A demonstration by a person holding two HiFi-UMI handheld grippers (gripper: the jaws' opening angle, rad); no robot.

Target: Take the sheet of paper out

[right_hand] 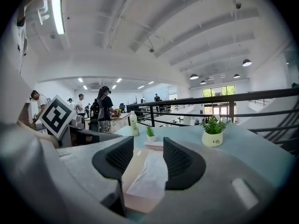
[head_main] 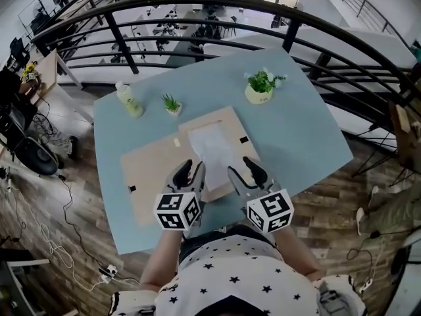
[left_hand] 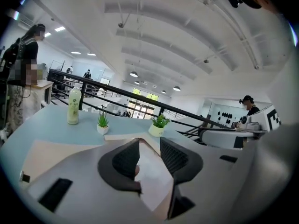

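Two in play: left hand-held gripper [head_main: 192, 170] and right hand-held gripper [head_main: 245, 171], side by side at the near edge of a pale blue desk [head_main: 296, 137], each topped with a cube of black-and-white square markers.

Left hand-held gripper [left_hand: 149, 146]: curved grey shells, dark ribbed pads, jaws apart, nothing pinched, white of the sheet showing through the gap. Right hand-held gripper [right_hand: 148, 146]: same build, jaws likewise apart and empty, sheet visible below and beyond the gap.

Sheet of paper [head_main: 214, 147] [left_hand: 152, 171] [right_hand: 152, 176]: white, thin, rectangular, faintly crinkled, lying flat on a tan board [head_main: 230, 120]. Board matte and smooth, rectangular, turned askew on the desk. Long axis of the sheet running near to far, far end leaning a little left. Near short edge just ahead of the two grippers, between them.

Second tan board [head_main: 148, 176]: larger, same matte finish, to the left and meeting the first; which of the two lies on top, impossible to tell.

Farther off on the desk: slim pale green bottle [head_main: 129, 101] at far left, small spiky plant [head_main: 172, 104] in a little white pot just right of it, bushier potted plant [head_main: 261, 86] in a round cream pot at far right. Black metal railing [head_main: 197, 5] curving beyond the far edge.
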